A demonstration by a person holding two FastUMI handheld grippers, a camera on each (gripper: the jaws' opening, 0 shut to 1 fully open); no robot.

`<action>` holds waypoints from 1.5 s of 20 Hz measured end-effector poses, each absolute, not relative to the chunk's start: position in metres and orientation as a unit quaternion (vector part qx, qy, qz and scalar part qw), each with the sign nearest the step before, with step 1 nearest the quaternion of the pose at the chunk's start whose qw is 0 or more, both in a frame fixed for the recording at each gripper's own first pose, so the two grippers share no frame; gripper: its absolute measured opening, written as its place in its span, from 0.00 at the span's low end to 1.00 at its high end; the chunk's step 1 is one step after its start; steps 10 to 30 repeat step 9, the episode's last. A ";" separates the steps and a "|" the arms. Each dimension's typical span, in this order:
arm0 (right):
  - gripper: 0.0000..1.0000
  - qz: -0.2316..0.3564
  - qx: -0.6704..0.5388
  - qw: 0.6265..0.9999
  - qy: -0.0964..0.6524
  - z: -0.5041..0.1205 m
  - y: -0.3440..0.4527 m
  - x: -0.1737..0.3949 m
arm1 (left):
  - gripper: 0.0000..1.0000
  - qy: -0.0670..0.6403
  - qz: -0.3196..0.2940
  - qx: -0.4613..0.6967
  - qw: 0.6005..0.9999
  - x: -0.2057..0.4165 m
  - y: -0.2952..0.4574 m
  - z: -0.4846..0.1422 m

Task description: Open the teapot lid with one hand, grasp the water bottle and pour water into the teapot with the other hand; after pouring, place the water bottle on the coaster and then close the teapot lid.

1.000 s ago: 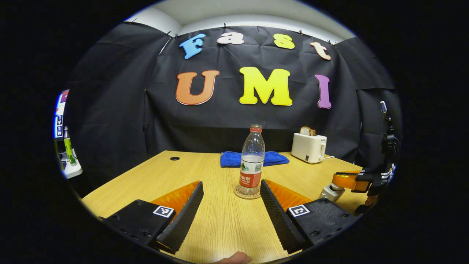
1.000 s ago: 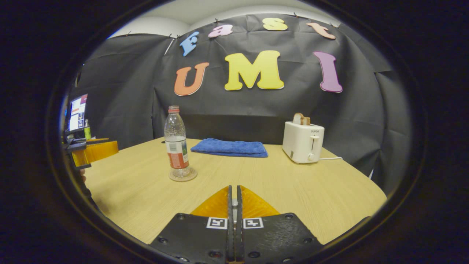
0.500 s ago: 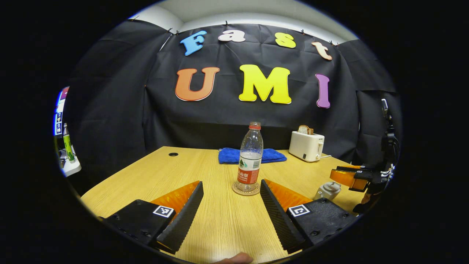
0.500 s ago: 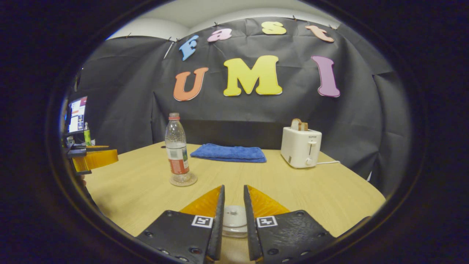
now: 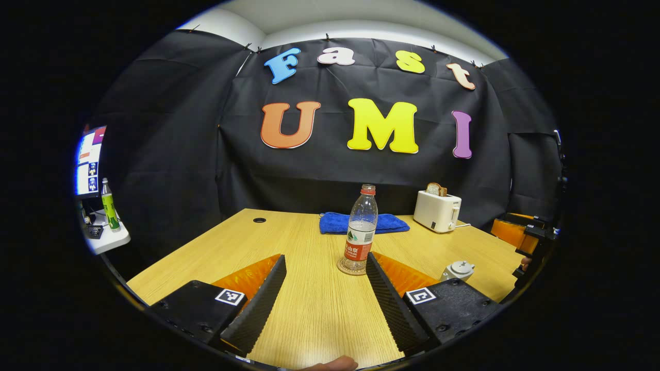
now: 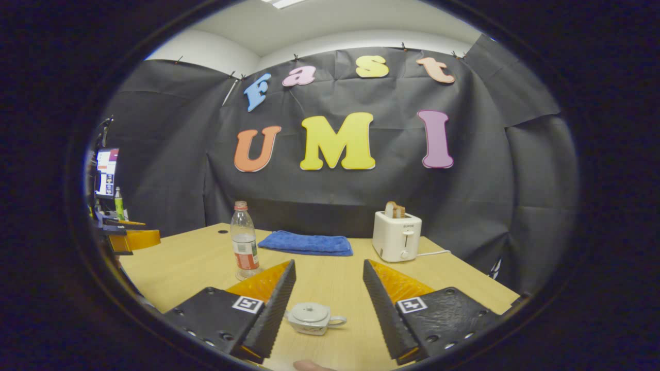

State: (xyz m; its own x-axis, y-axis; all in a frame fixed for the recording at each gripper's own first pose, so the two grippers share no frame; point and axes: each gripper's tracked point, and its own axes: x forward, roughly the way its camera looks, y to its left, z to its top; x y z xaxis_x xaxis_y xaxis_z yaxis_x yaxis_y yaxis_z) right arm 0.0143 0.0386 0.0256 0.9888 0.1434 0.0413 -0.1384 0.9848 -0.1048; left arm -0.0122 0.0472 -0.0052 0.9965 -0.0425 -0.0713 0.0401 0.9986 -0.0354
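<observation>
In the left gripper view, the left gripper is being held released over the wooden table, its jaws spread wide with nothing between them. The water bottle is being kept upright on the coaster, beyond the fingertips and near the table's middle. A blue towel is lying behind it, and a white toaster with bread in its slot is standing to the right of that. The teapot is being seen low at the right, its lid seated on it. The right gripper is being held at the right edge, apart from the teapot.

In the right gripper view, the right gripper is being held released, jaws wide apart. The teapot is sitting on the table between the two fingers, untouched by either, lid on. The water bottle is standing farther off to the left, the towel and toaster behind. The left gripper is being seen at the left edge.
</observation>
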 end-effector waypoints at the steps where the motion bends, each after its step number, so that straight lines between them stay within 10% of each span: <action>1: 0.96 0.061 -0.050 0.997 -0.027 0.028 0.031 0.008 | 0.97 0.034 -0.019 -0.012 0.999 -0.017 0.047 -0.001; 30: 0.97 0.009 -0.059 0.998 -0.033 0.051 -0.028 -0.048 | 0.98 0.026 -0.012 -0.003 1.000 -0.045 0.038 0.007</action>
